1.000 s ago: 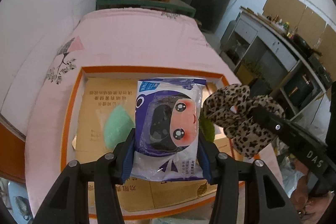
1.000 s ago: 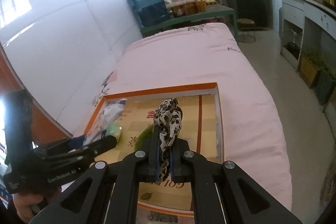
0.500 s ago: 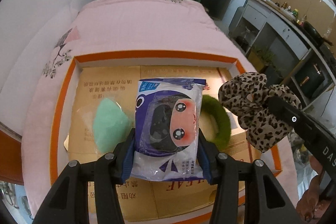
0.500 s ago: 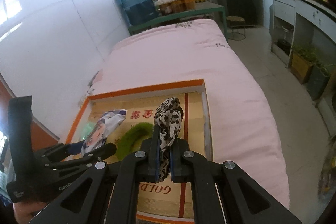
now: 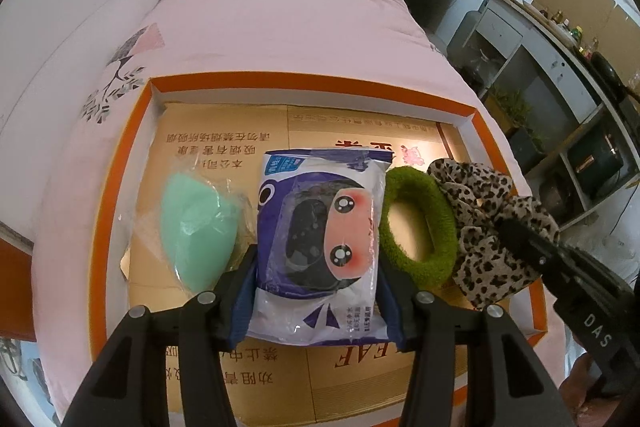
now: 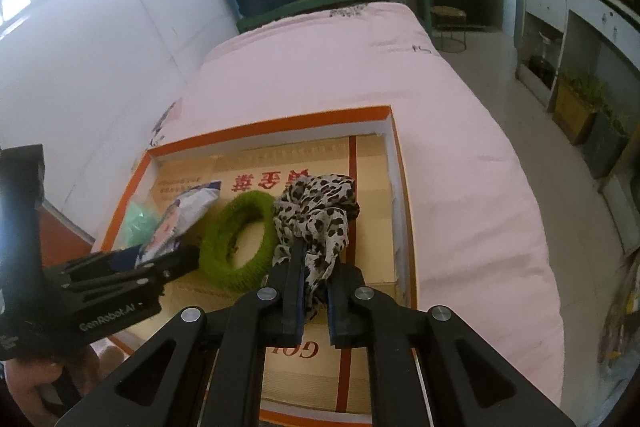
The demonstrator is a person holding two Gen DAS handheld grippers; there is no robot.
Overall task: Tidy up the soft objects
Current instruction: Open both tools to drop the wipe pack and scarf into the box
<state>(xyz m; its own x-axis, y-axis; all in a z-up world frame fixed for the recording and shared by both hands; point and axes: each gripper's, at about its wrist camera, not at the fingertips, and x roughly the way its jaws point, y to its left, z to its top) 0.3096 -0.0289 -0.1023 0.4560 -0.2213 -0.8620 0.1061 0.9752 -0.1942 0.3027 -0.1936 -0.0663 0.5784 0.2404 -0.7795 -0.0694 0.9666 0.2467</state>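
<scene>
The left gripper (image 5: pixel 318 263) clamps the cartoon packet (image 5: pixel 320 247) at frame centre over the orange tray (image 5: pixel 120 163), the right gripper (image 6: pixel 313 291) pinches the leopard cloth (image 6: pixel 320 203); lowering and releasing both seems next.

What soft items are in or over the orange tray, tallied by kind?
Scrunchies: 2, green scrunchie and leopard scrunchie
Plastic packets: 2, cartoon-face packet and mint-green packet
Total: 4
</scene>
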